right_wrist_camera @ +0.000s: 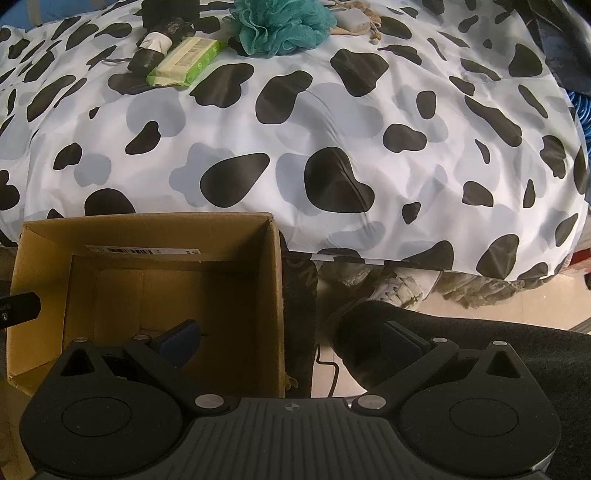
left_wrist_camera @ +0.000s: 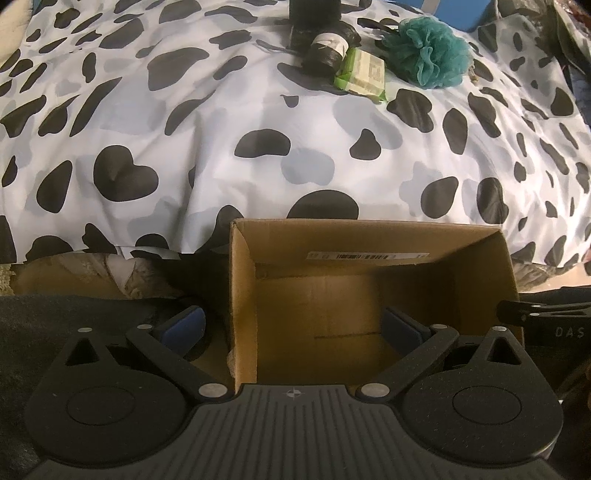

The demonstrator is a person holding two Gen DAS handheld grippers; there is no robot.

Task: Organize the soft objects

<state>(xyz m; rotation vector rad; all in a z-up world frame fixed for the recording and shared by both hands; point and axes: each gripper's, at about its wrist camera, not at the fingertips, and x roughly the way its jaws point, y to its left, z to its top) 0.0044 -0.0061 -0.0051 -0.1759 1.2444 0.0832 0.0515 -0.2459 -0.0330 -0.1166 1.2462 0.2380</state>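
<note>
An open cardboard box stands on the floor at the bed's near edge; it shows empty in both views. At the bed's far side lie a teal bath pouf, a green wipes pack and a black roll with a white label. My left gripper is open and empty, straddling the box's left wall. My right gripper is open and empty, straddling the box's right wall.
The bed has a cow-print cover. A small white device with a beaded cord lies behind the pouf. Dark cloth lies at lower right. Rumpled fabric lies on the floor under the bed edge.
</note>
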